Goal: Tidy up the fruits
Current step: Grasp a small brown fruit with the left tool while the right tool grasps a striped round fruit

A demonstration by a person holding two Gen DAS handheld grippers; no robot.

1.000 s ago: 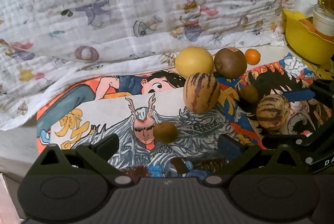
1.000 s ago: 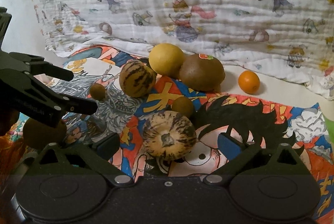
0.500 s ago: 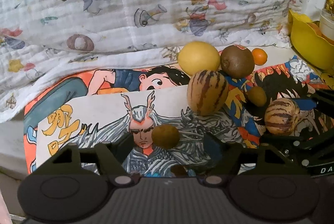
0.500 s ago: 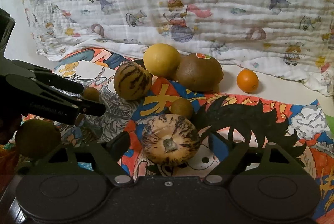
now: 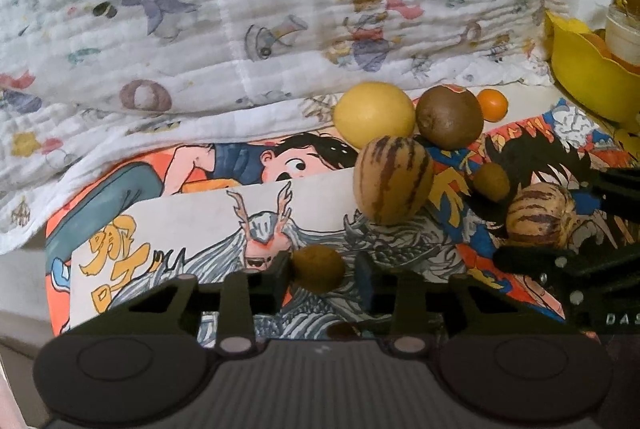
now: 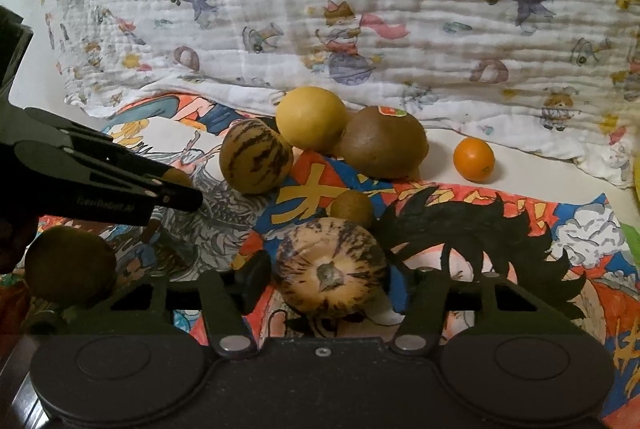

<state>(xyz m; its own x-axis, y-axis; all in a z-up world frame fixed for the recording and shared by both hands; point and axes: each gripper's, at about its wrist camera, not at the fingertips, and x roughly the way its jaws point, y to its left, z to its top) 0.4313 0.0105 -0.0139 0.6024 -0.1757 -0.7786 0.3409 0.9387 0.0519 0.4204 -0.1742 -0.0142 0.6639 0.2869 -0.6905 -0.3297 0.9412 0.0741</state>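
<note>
My left gripper (image 5: 322, 271) has closed its fingers onto a small brown fruit (image 5: 318, 268) that sits on the cartoon mat (image 5: 180, 249). My right gripper (image 6: 328, 279) has its fingers against a striped round melon (image 6: 331, 269) low in the right wrist view. That melon also shows in the left wrist view (image 5: 538, 215). Behind stand a second striped melon (image 5: 394, 179), a yellow lemon (image 5: 374, 113), a large brown kiwi (image 5: 450, 119), a small orange (image 5: 493, 104) and another small brown fruit (image 5: 491, 182).
A yellow bowl (image 5: 588, 85) stands at the far right. A white printed blanket (image 5: 240, 9) rises behind the fruit. A brown fruit (image 6: 70, 267) lies at the near left in the right wrist view, beside the left gripper's body (image 6: 100, 181).
Both grippers have closed. The left fingers came in around the small brown fruit and the right fingers came in around the striped melon.
</note>
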